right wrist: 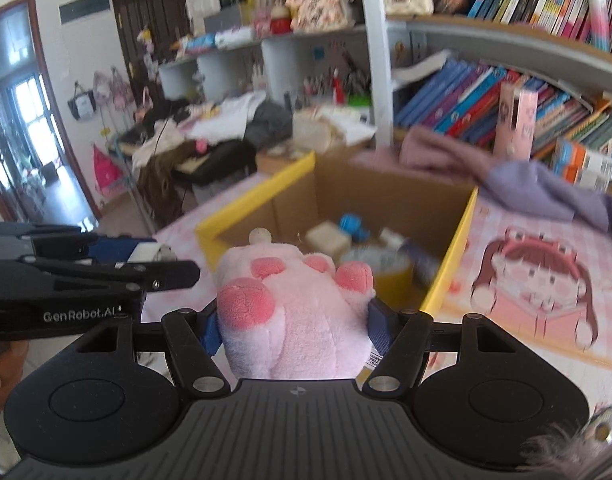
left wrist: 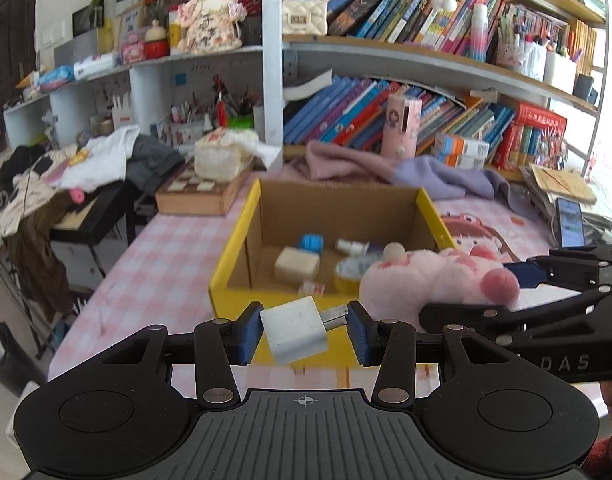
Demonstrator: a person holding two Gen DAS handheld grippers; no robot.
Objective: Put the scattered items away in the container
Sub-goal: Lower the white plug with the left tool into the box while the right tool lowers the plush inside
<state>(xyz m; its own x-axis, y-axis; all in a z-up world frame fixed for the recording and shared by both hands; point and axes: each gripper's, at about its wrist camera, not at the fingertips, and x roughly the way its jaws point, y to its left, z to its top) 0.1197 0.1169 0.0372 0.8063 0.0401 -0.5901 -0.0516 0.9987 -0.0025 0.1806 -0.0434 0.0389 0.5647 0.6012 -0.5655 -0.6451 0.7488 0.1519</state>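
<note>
White plug [left wrist: 295,330] clamped in left claw [left wrist: 303,332] — plush paw [right wrist: 293,312] in right claw [right wrist: 293,330].

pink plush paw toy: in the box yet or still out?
Out. The pink plush paw toy is clamped in the right tool, held in front of the yellow-rimmed cardboard box, not inside it.

Left tool [left wrist: 303,330] gripping white charger [left wrist: 293,334], pink plush [left wrist: 438,280] beside yellow box [left wrist: 235,264]
</note>
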